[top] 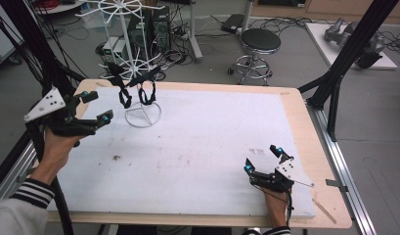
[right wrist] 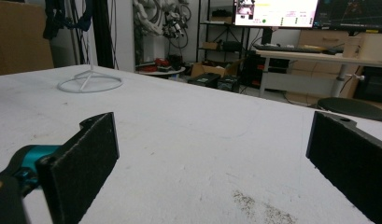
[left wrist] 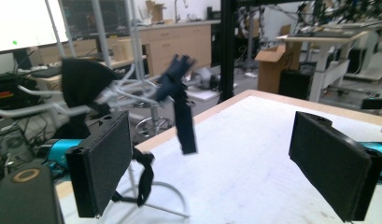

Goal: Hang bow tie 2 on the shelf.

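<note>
A white wire rack [top: 134,63] stands on its ring base [top: 143,115] at the table's back left, with dark straps [top: 139,93] hanging from its arms. My left gripper [top: 95,106] is raised at the far left, just left of the straps, open and empty. In the left gripper view its jaws frame a dangling strap [left wrist: 183,116] on the rack's arms [left wrist: 128,91]. My right gripper [top: 264,158] rests low at the front right on the white mat, open and empty. The right gripper view shows the ring base [right wrist: 89,82] far off.
The white mat [top: 197,142] covers most of the wooden table [top: 305,127]. A black stool [top: 258,46] stands beyond the far edge, among cables on the floor. Black frame posts [top: 344,58] rise at the right and left. A dirt smudge [right wrist: 258,205] marks the mat near the right gripper.
</note>
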Tool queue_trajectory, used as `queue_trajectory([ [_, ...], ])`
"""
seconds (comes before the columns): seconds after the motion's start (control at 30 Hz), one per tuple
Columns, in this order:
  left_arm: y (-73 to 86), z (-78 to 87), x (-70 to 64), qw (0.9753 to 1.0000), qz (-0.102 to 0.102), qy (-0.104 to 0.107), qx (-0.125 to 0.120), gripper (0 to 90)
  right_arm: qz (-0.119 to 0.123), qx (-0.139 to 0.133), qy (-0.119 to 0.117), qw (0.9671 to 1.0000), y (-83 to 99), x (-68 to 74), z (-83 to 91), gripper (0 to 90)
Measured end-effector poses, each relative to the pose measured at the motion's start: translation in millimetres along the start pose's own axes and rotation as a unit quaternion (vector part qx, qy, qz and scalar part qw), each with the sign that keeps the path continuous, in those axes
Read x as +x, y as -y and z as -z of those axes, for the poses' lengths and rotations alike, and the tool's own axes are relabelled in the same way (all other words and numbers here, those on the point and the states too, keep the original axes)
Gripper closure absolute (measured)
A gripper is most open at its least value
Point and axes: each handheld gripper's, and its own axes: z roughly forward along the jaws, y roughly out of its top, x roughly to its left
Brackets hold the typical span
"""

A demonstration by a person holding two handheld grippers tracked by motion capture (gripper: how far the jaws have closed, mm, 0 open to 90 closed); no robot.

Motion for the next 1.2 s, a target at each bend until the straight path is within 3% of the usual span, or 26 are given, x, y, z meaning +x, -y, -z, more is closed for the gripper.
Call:
queue_trajectory([
  [0.1, 23.3, 7.5, -11.9, 0.9998, 0.0, -0.001, -0.02, 13.9, 0.001, 0.0, 0.0, 1.0, 0.0, 0.0, 0.1, 1.6],
  [0.23, 55.4, 12.8, -24.6, 0.9997, 0.012, -0.007, -0.021, 13.9, 0.001, -0.002, 0.001, 1.0, 0.2, 0.7, 0.6, 1.6],
  [0.3, 65.8, 13.3, -28.9, 0.9997, 0.008, -0.007, -0.02, 13.7, 0.011, -0.005, 0.001, 0.9999, 0.1, 0.2, 0.3, 1.6],
  [0.33, 72.2, 13.5, -31.2, 0.9996, 0.014, -0.01, -0.02, 13.7, 0.005, -0.002, 0.001, 1.0, 0.2, 1.4, 0.7, 1.6],
  [0.67, 114.3, 15.6, -48.3, 0.9982, 0.01, -0.046, -0.036, 13.7, 0.007, -0.002, 0.003, 1.0, 0.2, 2.4, 1.0, 1.6],
  [0.83, 127.5, 16.4, -51.7, 0.9971, 0.016, -0.063, -0.039, 13.7, 0.011, -0.003, 0.005, 0.9999, 0.2, 2.5, 1.0, 1.6],
  [0.93, 133.2, 15.3, -52.5, 0.9975, 0.02, -0.061, -0.032, 13.7, 0.011, -0.003, 0.005, 0.9999, 0.2, 2.5, 1.2, 1.6],
  [1.2, 134.6, 16.0, -52.3, 0.9965, 0.02, -0.071, -0.039, 13.8, 0.01, -0.006, 0.008, 0.9999, 0.5, 3.1, 1.7, 1.6],
])
